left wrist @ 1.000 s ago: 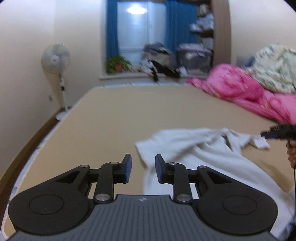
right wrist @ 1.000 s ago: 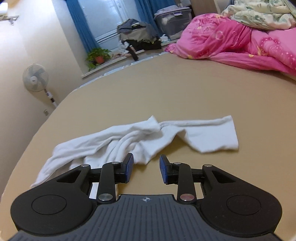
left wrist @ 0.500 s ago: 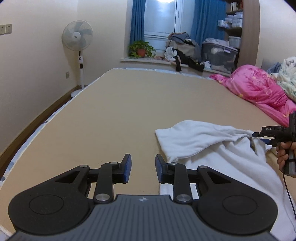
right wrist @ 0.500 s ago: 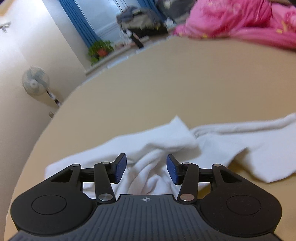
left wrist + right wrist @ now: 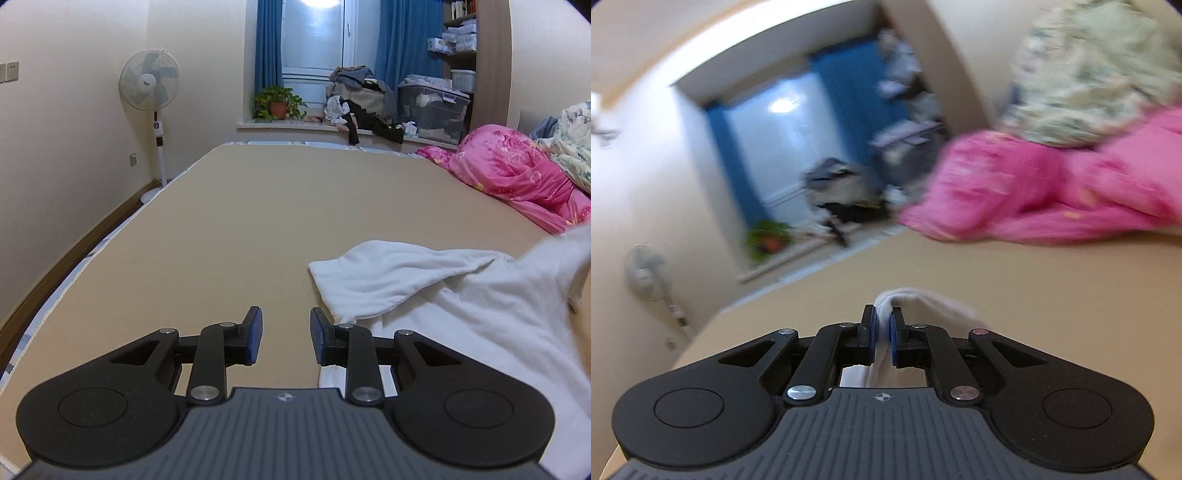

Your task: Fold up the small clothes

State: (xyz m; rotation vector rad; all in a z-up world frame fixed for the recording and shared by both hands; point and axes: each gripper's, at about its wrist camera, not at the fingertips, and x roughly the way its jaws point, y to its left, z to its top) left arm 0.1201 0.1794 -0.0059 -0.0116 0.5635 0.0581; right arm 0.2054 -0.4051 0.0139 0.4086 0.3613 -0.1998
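Observation:
A white garment point(image 5: 461, 295) lies crumpled on the tan bed point(image 5: 258, 221), to the right of my left gripper point(image 5: 286, 334), which is open and empty just above the bed. The garment's right side is lifted up at the frame edge. In the blurred right wrist view, my right gripper point(image 5: 883, 330) is shut on a fold of the white garment point(image 5: 923, 301) and holds it above the bed.
A pink quilt point(image 5: 517, 181) and a floral blanket point(image 5: 569, 147) are heaped at the bed's far right. A standing fan point(image 5: 149, 85), a potted plant point(image 5: 277, 105) and piled clothes and boxes point(image 5: 391, 107) stand beyond the bed. The bed's left edge point(image 5: 74, 273) drops off.
My right gripper has shut on the white garment and lifted it, tilting upward fast. The garment's right side has risen. My left gripper has barely moved.

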